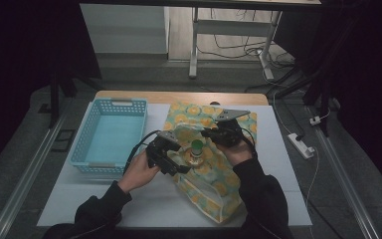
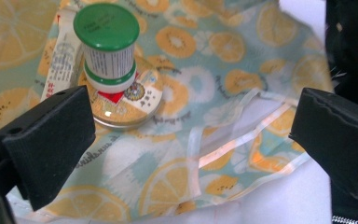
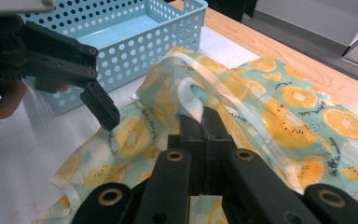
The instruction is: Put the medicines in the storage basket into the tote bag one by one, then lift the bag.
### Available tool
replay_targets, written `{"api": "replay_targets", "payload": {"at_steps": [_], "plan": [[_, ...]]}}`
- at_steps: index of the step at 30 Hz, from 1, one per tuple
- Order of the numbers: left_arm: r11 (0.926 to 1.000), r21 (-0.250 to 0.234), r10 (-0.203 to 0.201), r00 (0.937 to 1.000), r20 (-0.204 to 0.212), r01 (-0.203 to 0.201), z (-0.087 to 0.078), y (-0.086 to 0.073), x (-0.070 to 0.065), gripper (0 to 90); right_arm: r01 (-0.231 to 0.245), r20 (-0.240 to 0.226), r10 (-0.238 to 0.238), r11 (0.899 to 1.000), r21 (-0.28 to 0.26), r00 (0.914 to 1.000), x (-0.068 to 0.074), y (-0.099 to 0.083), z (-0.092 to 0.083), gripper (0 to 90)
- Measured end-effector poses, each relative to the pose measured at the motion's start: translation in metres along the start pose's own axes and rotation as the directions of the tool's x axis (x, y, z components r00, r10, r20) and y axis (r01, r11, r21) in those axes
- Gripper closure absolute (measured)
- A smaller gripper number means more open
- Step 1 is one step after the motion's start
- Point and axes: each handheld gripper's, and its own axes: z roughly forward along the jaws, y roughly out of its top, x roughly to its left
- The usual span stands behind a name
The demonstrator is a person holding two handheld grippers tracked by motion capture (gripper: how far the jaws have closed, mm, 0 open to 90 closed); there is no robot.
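Note:
A bag [image 1: 214, 194] printed with orange and kiwi slices lies on the table. On its fabric sits a round flat tin [image 2: 140, 100], and a small green-capped bottle [image 1: 197, 147] [image 2: 107, 44] stands upright on it. A white printed tube [image 2: 63, 60] lies beside them. My left gripper [image 1: 181, 158] [image 2: 191, 144] is open wide just in front of the bottle, with nothing between its pads; one finger [image 3: 100, 105] hangs over the bag. My right gripper [image 1: 206, 133] [image 3: 203, 121] is shut on the bag's pale strap [image 3: 200, 93], holding a fold of the bag [image 3: 303, 107] raised.
An empty light-blue perforated basket [image 1: 87, 149] [image 3: 135, 28] stands to the left of the bag on the white mat [image 1: 104, 199]. The wooden table edge [image 1: 179, 97] runs behind it. Both forearms in dark sleeves come in from the bottom.

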Motion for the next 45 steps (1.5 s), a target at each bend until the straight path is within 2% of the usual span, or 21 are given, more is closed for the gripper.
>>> {"api": "replay_targets", "payload": {"at_steps": [4,7,10,15,21,25,28,34,38,42,43,45], "plan": [[0.9988,0.035,0.034,0.9991,-0.026,-0.033,0.007,0.001,-0.003,0.0,-0.001,0.000,0.001,1.000,-0.005,1.0000,-0.001,0.001,-0.001,90.0],[0.9984,0.042,0.037,0.9992,-0.016,-0.036,0.013,0.002,-0.006,0.0,-0.003,0.000,0.003,1.000,-0.003,1.0000,-0.001,0.000,-0.001,90.0],[0.9964,0.070,0.051,0.9984,-0.026,-0.049,0.019,0.003,-0.008,0.0,-0.002,0.000,0.002,1.000,-0.001,1.0000,-0.001,0.000,-0.001,90.0],[0.9942,0.090,0.059,0.9982,0.006,-0.059,0.029,0.004,-0.010,2.3,-0.001,-0.002,0.001,1.000,-0.004,1.0000,-0.001,0.000,-0.001,90.0],[0.9840,0.156,0.083,0.9961,0.027,-0.087,0.044,0.001,-0.015,3.1,0.000,-0.002,0.000,1.000,0.000,1.0000,0.000,0.000,0.001,90.0],[0.9799,0.174,0.092,0.9949,0.041,-0.098,0.049,-0.003,-0.015,3.9,0.002,-0.005,-0.002,1.000,0.004,1.0000,0.001,-0.001,0.002,90.0],[0.9762,0.189,0.101,0.9943,0.035,-0.106,0.052,-0.005,-0.016,5.5,0.003,-0.007,-0.003,1.000,0.005,1.0000,0.001,0.000,0.002,90.0],[0.9645,0.225,0.142,0.9898,-0.003,-0.138,0.057,-0.010,-0.018,15.7,0.002,-0.006,-0.002,1.000,0.007,1.0000,0.001,-0.001,0.002,90.0],[0.9605,0.236,0.153,0.9881,-0.009,-0.147,0.059,-0.014,-0.017,22.5,0.003,-0.006,-0.003,1.000,0.008,1.0000,0.001,-0.001,0.002,90.0],[0.9483,0.269,0.180,0.9834,-0.021,-0.168,0.061,-0.017,-0.017,34.0,0.002,-0.006,-0.002,1.000,0.007,1.0000,0.001,-0.001,0.003,90.0],[0.9439,0.278,0.191,0.9815,-0.016,-0.179,0.062,-0.017,-0.016,40.9,0.002,-0.006,-0.002,1.000,0.008,1.0000,0.001,-0.001,0.002,90.0],[0.9412,0.282,0.201,0.9793,-0.025,-0.186,0.062,-0.018,-0.017,45.3,0.002,-0.006,-0.001,1.000,0.007,1.0000,0.001,-0.001,0.002,90.0]]}}
